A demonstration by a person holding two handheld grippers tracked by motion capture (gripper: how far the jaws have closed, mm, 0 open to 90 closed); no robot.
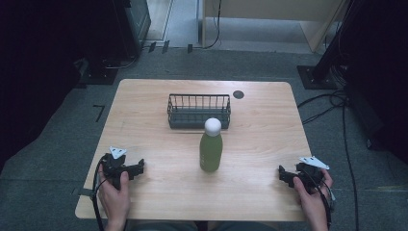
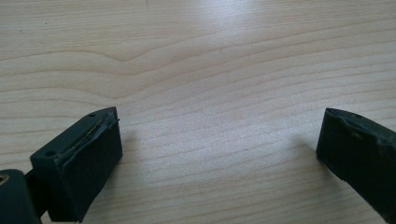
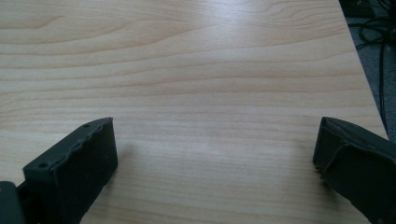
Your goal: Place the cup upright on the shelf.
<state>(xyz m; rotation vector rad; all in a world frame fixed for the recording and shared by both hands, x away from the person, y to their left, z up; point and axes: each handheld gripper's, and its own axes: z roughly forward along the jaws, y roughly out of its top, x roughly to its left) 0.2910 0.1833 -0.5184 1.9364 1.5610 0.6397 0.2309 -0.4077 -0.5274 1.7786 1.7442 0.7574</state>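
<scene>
A green bottle (image 1: 211,151) with a white cap (image 1: 212,126) stands upright at the middle of the counter (image 1: 269,144); no label or writing on it can be read. Just behind it sits a dark wire basket (image 1: 198,110), which looks empty. The left tongs (image 1: 141,166) and right tongs (image 1: 280,174) rest near the front corners, well apart from the bottle, both with jaws spread wide over bare wood.

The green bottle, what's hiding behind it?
Behind the green bottle stands a dark wire basket. The bottle's white cap covers part of its front, so that bit stays hidden.
</scene>
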